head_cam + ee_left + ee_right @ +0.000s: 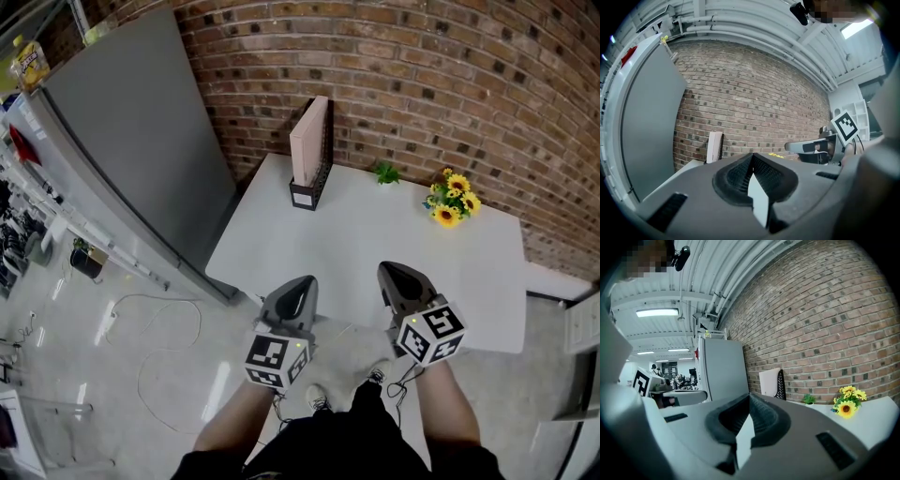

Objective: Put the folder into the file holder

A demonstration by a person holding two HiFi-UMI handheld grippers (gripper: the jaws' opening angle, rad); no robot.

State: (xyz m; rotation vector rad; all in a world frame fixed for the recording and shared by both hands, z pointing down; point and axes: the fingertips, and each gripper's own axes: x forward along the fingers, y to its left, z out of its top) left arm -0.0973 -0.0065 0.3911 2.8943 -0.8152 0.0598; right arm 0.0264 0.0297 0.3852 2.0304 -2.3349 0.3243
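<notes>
Gray cabinet [141, 122] stands left of the counter [375, 244], just beside its left edge. A yellow pack [30, 64] sits on top of it, print too small to read. White cable [159, 347] loops on the floor below.

File holder [323, 159], black mesh, stands upright at the counter's far left corner, near the brick wall [450, 84]. The folder [307, 141], pale beige, is already inside it, upright, its top above the holder's rim. No print on either can be read.

Left tool [303, 281] is at the counter's near edge with jaws closed together and nothing between them. Its cube [277, 361] shows black-and-white square markers only.

Right tool [390, 272] is just beside it at the same near edge, apart from it, also closed and empty. Its marker cube [429, 333] sits behind.

A wide bare stretch of counter lies between both tools and the holder.

Small green plant [385, 172] is at the far edge, mid counter. Sunflowers [452, 199] are right of it, toward the far right corner. The counter's right side is bare to its edge.
</notes>
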